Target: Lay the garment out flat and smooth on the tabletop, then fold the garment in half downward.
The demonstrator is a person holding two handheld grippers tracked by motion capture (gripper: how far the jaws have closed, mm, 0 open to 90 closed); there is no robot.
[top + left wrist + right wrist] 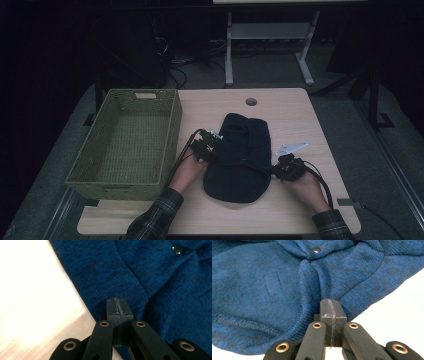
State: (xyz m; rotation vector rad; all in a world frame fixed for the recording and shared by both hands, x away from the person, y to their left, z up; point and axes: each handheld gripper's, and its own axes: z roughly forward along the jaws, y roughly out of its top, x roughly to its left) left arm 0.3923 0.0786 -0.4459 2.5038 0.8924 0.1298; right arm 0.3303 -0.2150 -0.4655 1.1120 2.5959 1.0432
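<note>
blue knit garment (240, 155) | folded, type unclear | left gripper (117, 305), right gripper (331, 305): closed at edges

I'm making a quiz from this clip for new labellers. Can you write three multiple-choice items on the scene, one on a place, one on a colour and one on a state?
1. Where is the wicker basket relative to the knit garment?
A. To its left
B. To its right
C. On top of it

2. What colour is the garment?
A. Red
B. Dark blue
C. White

3. How do the left gripper's jaws stand?
A. Wide open
B. Shut
C. Closed on a cup

Answers:
1 A, the high view shows it at the table's left.
2 B, both gripper views show blue knit.
3 B, the pads meet along one seam.
</note>
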